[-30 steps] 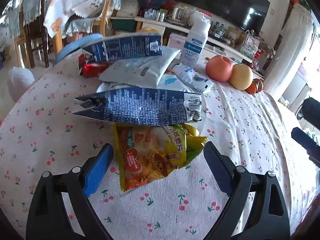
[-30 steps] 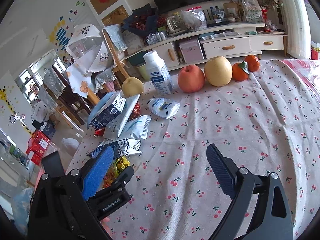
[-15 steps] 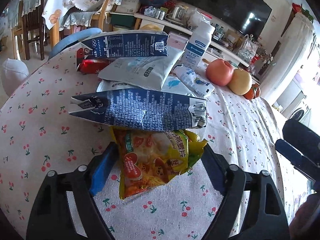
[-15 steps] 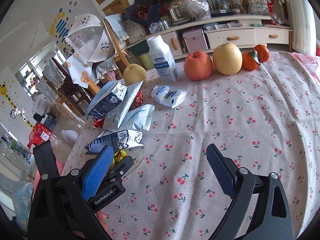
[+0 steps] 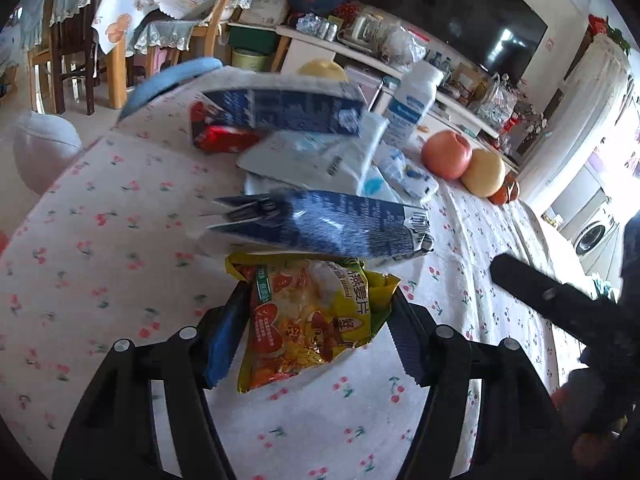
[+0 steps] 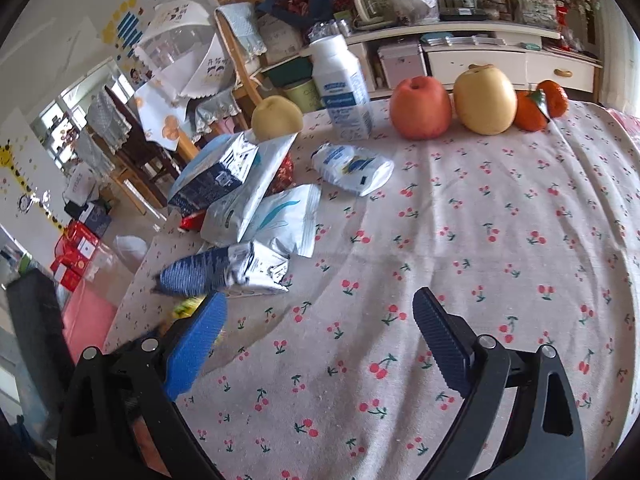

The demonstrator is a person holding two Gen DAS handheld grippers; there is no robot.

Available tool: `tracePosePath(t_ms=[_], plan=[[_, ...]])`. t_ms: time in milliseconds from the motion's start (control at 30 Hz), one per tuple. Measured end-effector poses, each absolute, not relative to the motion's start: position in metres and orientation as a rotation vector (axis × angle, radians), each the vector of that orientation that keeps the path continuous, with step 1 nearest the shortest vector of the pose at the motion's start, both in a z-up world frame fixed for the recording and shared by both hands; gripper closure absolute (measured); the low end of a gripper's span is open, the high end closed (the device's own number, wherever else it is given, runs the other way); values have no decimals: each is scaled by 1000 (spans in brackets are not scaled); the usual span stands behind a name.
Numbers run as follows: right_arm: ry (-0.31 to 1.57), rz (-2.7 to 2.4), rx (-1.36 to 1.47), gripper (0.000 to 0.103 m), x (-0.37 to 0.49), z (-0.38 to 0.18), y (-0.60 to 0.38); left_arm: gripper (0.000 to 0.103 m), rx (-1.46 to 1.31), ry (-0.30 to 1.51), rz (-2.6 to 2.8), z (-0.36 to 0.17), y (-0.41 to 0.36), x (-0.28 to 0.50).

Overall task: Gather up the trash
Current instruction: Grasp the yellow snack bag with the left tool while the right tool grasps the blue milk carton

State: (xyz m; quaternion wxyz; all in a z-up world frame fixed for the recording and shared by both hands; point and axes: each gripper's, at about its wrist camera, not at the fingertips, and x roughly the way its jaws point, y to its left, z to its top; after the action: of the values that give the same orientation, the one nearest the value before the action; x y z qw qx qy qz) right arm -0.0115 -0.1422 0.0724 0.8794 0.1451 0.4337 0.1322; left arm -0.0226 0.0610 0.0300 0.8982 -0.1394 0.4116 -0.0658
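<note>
A yellow snack packet (image 5: 312, 320) lies on the cherry-print tablecloth (image 5: 120, 264), between the jaws of my left gripper (image 5: 318, 292). Those jaws are closing, and the blue pads (image 5: 224, 336) reach the packet's edges without visibly squeezing it. Just beyond lies a crumpled dark blue carton (image 5: 332, 228), with silver-white pouches (image 5: 316, 156) and a second blue carton (image 5: 288, 108) behind it. My right gripper (image 6: 320, 300) hovers open over bare cloth with nothing between its fingers. In the right wrist view the trash pile (image 6: 256, 216) lies to its upper left, and only a corner of the yellow packet (image 6: 188, 306) shows.
A white bottle (image 6: 340, 88), a red apple (image 6: 420, 108), a yellow pear (image 6: 486, 102), oranges (image 6: 540, 106) and another pear (image 6: 276, 118) stand along the table's far side. A small white pouch (image 6: 352, 168) lies near the bottle. Chairs (image 5: 80, 40) and a cabinet (image 6: 500, 56) stand beyond the table.
The left jaws have narrowed around the yellow packet and moved forward over it. The right gripper has come lower and closer to the table, nearer the left one.
</note>
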Motion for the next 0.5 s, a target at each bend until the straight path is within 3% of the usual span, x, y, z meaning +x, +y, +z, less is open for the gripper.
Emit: tracePosePath(t_ms=[500], plan=[[907,401,63,10,7,59,-79,36,-330,785,-36,43,117,-23]])
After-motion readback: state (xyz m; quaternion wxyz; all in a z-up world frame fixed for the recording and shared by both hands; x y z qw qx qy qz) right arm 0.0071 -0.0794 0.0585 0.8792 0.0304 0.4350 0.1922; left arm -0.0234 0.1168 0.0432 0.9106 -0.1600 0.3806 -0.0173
